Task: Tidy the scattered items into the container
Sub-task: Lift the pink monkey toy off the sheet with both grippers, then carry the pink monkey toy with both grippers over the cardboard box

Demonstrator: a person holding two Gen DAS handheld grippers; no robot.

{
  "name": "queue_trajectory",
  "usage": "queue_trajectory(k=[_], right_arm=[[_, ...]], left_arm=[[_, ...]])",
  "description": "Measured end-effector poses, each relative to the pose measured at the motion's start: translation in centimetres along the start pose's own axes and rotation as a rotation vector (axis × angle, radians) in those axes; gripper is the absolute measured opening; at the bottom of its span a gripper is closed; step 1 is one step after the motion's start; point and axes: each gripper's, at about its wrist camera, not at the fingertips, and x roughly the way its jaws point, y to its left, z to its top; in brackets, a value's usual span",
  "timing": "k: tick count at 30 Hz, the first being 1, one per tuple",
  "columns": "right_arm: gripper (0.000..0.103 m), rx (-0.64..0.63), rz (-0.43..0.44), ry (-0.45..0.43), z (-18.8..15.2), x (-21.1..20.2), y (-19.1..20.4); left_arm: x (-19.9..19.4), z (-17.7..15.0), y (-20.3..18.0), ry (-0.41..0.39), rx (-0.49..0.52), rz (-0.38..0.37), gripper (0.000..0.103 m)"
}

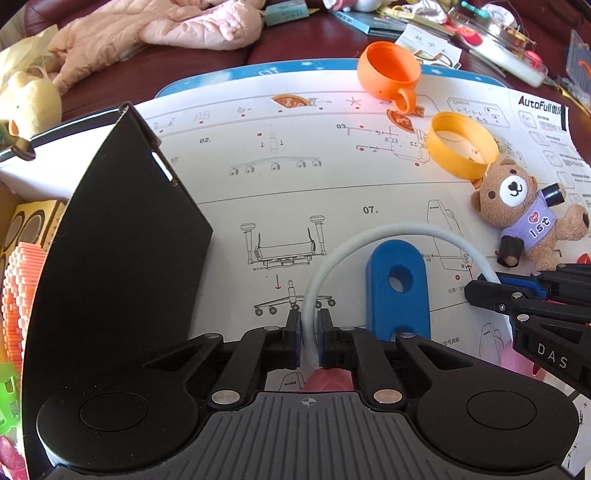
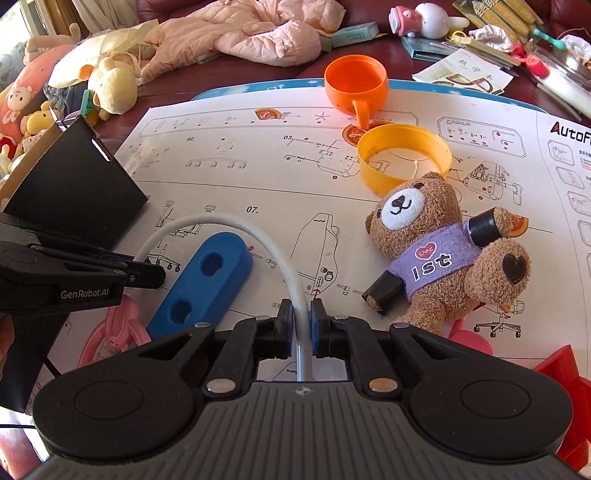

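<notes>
A: Where is your cable right now?

B: The white cable arches over the blue two-hole block, and you hold it at both ends. Your left gripper has its fingers clamped on one end; your right gripper has its fingers clamped on the other.

A: And the container?

B: The black box stands to your left on the instruction sheet that covers the bench, its flap upright.

A: What else lies scattered?

B: A teddy bear in a purple shirt lies just right of the cable. The yellow ring touches its head, and the orange cup sits just behind that ring. A pink jacket lies well beyond the sheet.
</notes>
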Motion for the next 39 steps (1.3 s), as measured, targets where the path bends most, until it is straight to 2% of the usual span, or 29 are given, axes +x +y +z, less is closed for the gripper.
queue_trajectory(k=[4, 7, 9, 10, 14, 16, 17, 18, 23, 24, 26, 32, 39], right_arm=[[0.025, 0.034, 0.003, -0.005, -0.1, -0.2, -0.4], [0.026, 0.048, 0.000, -0.009, -0.2, -0.3, -0.6], [0.023, 0.021, -0.017, -0.005, -0.2, -0.2, -0.2], [0.014, 0.005, -0.021, 0.000, -0.2, -0.1, 0.0], [0.011, -0.010, -0.029, -0.005, -0.1, 0.0, 0.3], [0.011, 0.010, -0.014, -0.011, -0.2, -0.1, 0.0], [0.011, 0.016, -0.008, -0.013, -0.3, -0.1, -0.1], [0.011, 0.018, -0.006, -0.013, -0.3, -0.1, -0.1], [0.011, 0.028, -0.003, -0.011, -0.2, -0.1, -0.1], [0.011, 0.033, 0.000, -0.010, -0.2, -0.1, -0.1], [0.011, 0.039, -0.004, -0.013, -0.2, -0.3, -0.1], [0.011, 0.039, 0.002, -0.051, 0.2, -2.0, 0.3], [0.011, 0.030, -0.008, -0.095, 0.4, -4.5, 1.1]], left_arm=[[-0.7, -0.1, 0.2, -0.022, 0.000, 0.004, 0.003], [-0.8, -0.2, 0.2, -0.021, 0.004, -0.001, 0.003], [-1.2, -0.2, -0.2, -0.030, 0.016, -0.007, 0.002], [-1.4, -0.2, -0.5, -0.035, 0.026, -0.013, 0.002], [-1.4, 0.0, -1.1, -0.041, 0.056, -0.005, 0.004], [-0.9, 0.2, -0.9, -0.023, 0.053, -0.014, 0.010], [-0.7, 0.3, -0.8, -0.013, 0.053, -0.019, 0.025], [-0.4, 0.3, -0.8, -0.004, 0.056, -0.021, 0.030], [-0.1, 0.1, -1.8, 0.010, 0.095, -0.002, 0.038], [-0.2, 0.0, -2.0, 0.005, 0.099, 0.014, 0.016], [-0.4, 0.0, -1.9, -0.002, 0.098, 0.037, 0.006], [-2.3, 0.3, -1.5, -0.041, 0.077, 0.046, 0.003], [-5.4, 0.0, -2.0, -0.071, 0.083, 0.013, 0.003]])
